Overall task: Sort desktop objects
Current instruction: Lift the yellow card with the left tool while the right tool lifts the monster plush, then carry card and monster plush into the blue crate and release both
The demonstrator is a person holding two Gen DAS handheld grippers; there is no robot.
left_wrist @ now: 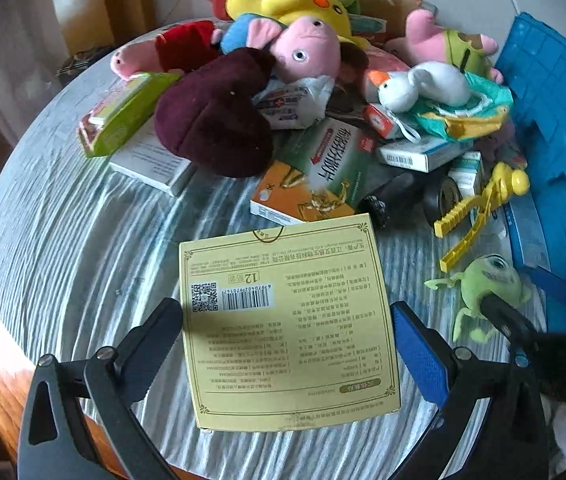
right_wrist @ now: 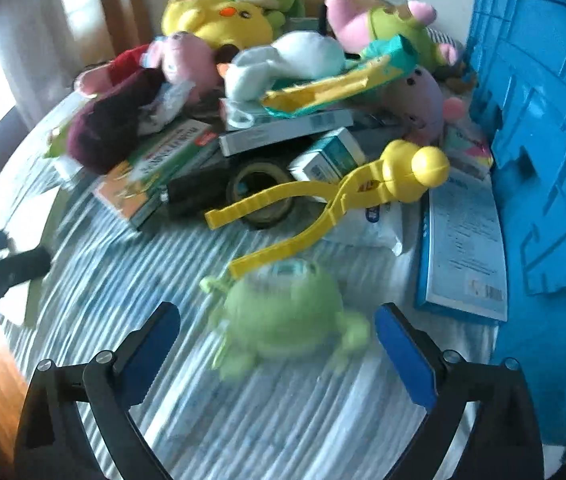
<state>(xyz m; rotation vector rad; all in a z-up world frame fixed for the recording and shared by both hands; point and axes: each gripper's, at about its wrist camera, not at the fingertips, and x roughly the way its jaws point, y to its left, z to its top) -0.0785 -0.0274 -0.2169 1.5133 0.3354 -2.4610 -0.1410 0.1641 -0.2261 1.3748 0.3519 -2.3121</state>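
1 yellow clamp toy (right_wrist: 347, 196), 1 blue crate (right_wrist: 543, 160), 1 tape roll (right_wrist: 261, 200)

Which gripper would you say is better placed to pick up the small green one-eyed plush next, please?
Right. The right gripper is open with the green one-eyed plush sitting between its fingers, whereas the left gripper is open around the yellow box, off to the plush's side.
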